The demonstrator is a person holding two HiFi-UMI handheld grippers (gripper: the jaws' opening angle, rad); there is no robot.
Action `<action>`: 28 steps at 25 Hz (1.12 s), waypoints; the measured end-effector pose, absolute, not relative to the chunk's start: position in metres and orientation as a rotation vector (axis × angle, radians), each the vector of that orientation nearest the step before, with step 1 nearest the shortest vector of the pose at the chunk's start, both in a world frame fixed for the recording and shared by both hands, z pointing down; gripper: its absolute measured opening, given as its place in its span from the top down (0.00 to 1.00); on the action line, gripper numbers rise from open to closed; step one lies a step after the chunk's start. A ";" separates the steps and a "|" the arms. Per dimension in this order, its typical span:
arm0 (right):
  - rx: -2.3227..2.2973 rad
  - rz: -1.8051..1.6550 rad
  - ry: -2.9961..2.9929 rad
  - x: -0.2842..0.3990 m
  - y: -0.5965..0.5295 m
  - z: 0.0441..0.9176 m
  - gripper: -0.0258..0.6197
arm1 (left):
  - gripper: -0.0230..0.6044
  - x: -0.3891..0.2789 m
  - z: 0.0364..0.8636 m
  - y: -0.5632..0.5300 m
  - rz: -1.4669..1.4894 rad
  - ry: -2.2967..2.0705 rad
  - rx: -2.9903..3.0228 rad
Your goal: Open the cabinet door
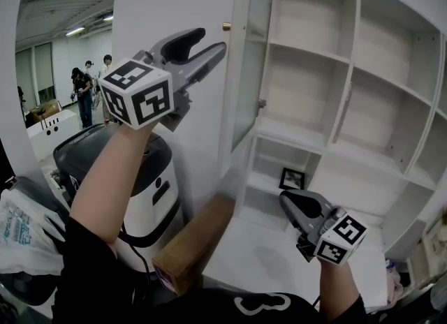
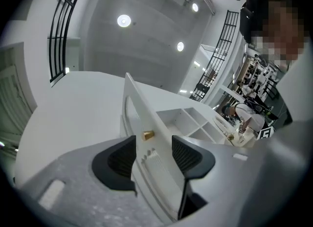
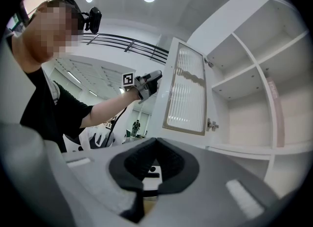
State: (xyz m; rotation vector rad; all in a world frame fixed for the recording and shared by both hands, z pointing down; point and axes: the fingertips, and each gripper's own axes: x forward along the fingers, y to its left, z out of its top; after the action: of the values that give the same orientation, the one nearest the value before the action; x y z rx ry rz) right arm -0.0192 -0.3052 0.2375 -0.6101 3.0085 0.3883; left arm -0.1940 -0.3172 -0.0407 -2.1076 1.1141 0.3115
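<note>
The white cabinet door point(image 1: 250, 64) stands swung out, edge-on to me, with a small brass knob point(image 1: 225, 26) near its edge. My left gripper point(image 1: 213, 41) is raised beside that knob and is open. In the left gripper view the door's edge point(image 2: 156, 172) runs between the two dark pads point(image 2: 116, 165), which do not press on it, and the knob point(image 2: 147, 134) sits just past them. My right gripper point(image 1: 286, 200) hangs low before the bottom shelves, shut and empty; its pads point(image 3: 168, 160) meet at the tip. The right gripper view shows the door's ribbed glass panel point(image 3: 188, 91) and the left gripper point(image 3: 149, 80).
Open white shelves point(image 1: 353, 106) fill the right side, with a small black frame point(image 1: 292, 178) in a low compartment. A grey and white canister point(image 1: 150, 176), a brown box point(image 1: 192, 242) and a plastic bag point(image 1: 21, 225) stand at the lower left. People point(image 1: 84, 92) are far behind.
</note>
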 end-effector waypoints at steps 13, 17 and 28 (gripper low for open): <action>-0.628 0.316 3.032 0.015 -0.244 0.267 0.96 | 0.83 -0.143 0.151 -0.247 0.263 1.293 -2.474; -0.625 0.269 3.015 0.030 -0.209 0.281 0.96 | 0.88 -0.094 0.223 -0.218 0.279 1.257 -2.648; -0.637 0.083 2.978 0.052 -0.127 0.331 0.96 | 0.95 -0.017 0.338 -0.122 0.287 1.221 -2.926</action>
State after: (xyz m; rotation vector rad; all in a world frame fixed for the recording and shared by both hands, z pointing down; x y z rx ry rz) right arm 0.0519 -0.1272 0.3306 -0.6369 2.9782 0.0827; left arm -0.0169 -0.1215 0.3381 -2.9261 1.2212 0.2867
